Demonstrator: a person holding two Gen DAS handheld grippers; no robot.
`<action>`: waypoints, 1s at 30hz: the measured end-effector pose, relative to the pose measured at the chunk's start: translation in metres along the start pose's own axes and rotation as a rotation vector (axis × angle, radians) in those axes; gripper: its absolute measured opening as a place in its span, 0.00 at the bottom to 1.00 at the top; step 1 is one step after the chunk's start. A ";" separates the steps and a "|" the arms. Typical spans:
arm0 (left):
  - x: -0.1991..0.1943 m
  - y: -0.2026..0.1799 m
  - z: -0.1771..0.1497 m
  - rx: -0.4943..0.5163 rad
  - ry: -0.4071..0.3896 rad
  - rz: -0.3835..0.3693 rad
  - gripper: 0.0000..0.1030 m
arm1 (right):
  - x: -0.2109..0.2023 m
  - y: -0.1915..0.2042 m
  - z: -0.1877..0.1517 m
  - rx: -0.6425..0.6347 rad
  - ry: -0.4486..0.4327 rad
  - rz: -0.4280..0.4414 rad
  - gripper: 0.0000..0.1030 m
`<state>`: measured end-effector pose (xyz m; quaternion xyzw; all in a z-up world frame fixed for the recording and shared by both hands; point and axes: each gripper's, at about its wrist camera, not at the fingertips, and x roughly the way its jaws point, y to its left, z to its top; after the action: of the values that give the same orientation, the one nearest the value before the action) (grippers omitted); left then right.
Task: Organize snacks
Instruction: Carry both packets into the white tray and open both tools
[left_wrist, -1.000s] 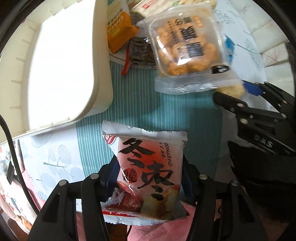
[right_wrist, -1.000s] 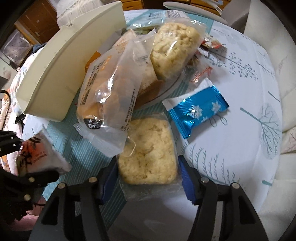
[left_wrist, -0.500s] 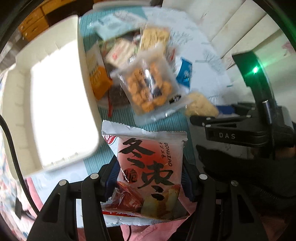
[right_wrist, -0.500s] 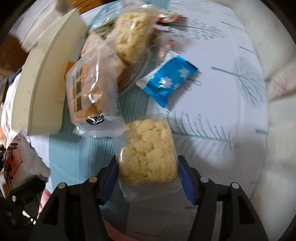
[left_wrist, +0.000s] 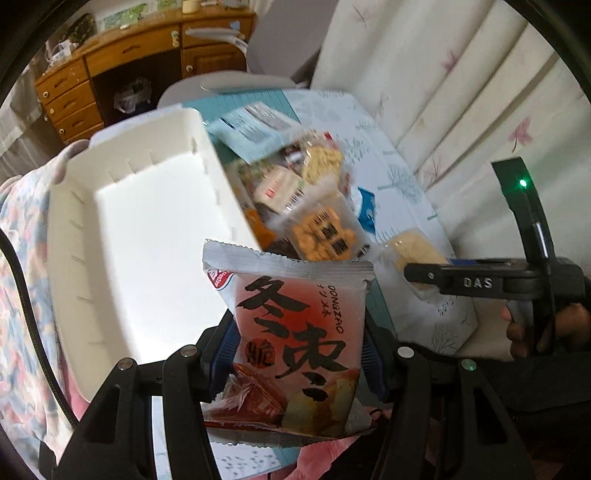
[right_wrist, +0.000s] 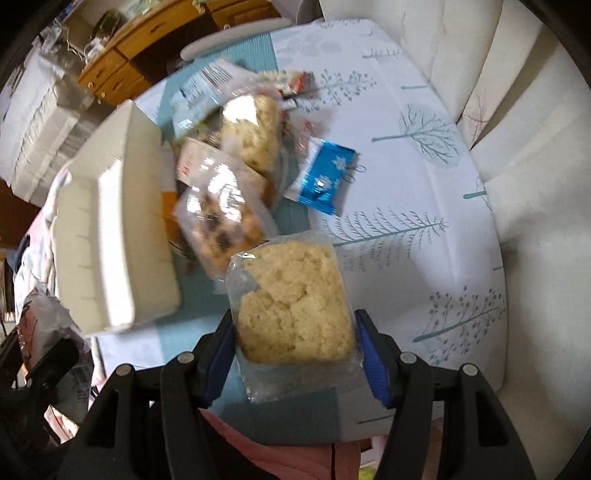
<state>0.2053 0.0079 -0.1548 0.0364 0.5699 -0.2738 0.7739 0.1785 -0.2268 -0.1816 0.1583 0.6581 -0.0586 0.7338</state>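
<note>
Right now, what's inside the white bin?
The white bin shows only a bare white floor and slotted walls; no snacks are inside. Its near right corner is hidden behind the red snack packet.

"DONGZAO" on pouch (left_wrist: 299, 343); "DAS" on gripper (left_wrist: 476, 282)

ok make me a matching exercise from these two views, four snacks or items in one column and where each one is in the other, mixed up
Things:
1. red snack packet
2. clear-wrapped crumbly cake
3. blue foil packet
4. white bin

Places:
A. lying alone on the tree-print tablecloth
B. clamped in the left gripper
C. standing beside the snack pile, nothing visible inside
D. clamped in the right gripper

Pairs: 1-B, 2-D, 3-A, 4-C
</note>
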 end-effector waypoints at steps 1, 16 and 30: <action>-0.004 0.005 0.000 -0.001 -0.010 0.000 0.56 | -0.004 0.009 -0.006 0.005 -0.011 0.005 0.60; -0.056 0.111 -0.004 -0.014 -0.134 0.043 0.56 | -0.001 0.137 -0.013 -0.043 -0.114 0.154 0.60; -0.057 0.168 -0.006 -0.202 -0.141 0.051 0.58 | 0.013 0.196 -0.020 -0.093 -0.192 0.267 0.61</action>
<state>0.2665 0.1744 -0.1488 -0.0467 0.5378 -0.1970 0.8184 0.2193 -0.0338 -0.1658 0.2040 0.5600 0.0553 0.8011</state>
